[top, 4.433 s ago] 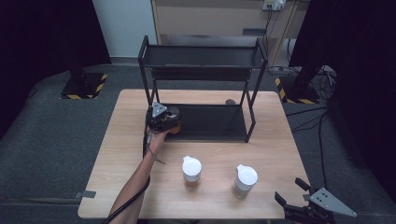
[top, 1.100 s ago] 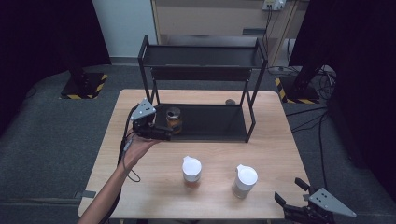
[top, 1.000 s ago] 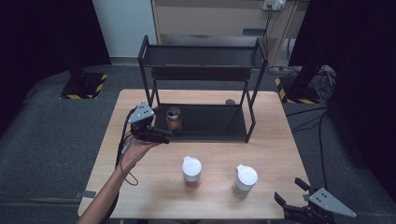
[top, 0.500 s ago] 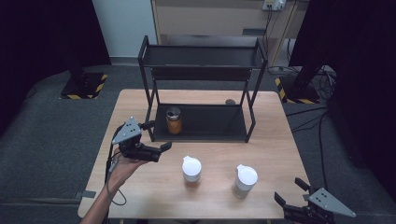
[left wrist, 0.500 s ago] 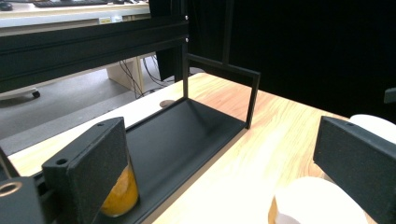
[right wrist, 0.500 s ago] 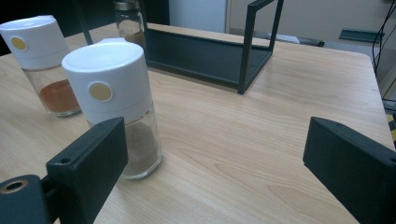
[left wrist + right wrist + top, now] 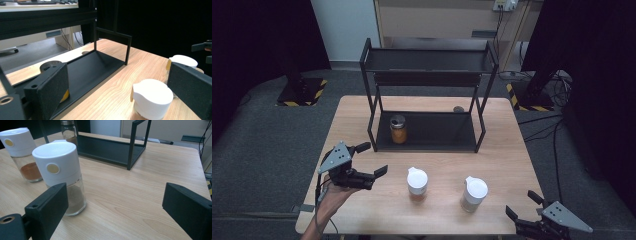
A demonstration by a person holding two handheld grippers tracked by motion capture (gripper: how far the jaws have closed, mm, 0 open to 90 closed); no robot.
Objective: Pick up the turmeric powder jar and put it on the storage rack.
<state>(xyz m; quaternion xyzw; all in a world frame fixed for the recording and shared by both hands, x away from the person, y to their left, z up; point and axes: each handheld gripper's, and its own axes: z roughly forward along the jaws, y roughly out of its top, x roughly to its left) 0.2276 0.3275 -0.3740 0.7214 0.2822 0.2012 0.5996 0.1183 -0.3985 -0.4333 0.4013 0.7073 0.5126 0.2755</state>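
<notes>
On pale wood table (image 7: 362,120), black metal rack (image 7: 427,132), white-capped glass jar (image 7: 417,183), left gripper (image 7: 371,161) jaws wide, just narrowing, empty.

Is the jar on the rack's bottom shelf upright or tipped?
Upright: the jar stands on its base on the rack's bottom shelf, lid facing up.

The glass spice jar with a silver metal lid and orange contents (image 7: 398,129) that I had been handling stood upright at the left end of the black metal rack's (image 7: 432,131) bottom shelf, just inside its left posts, touching nothing else.
</notes>
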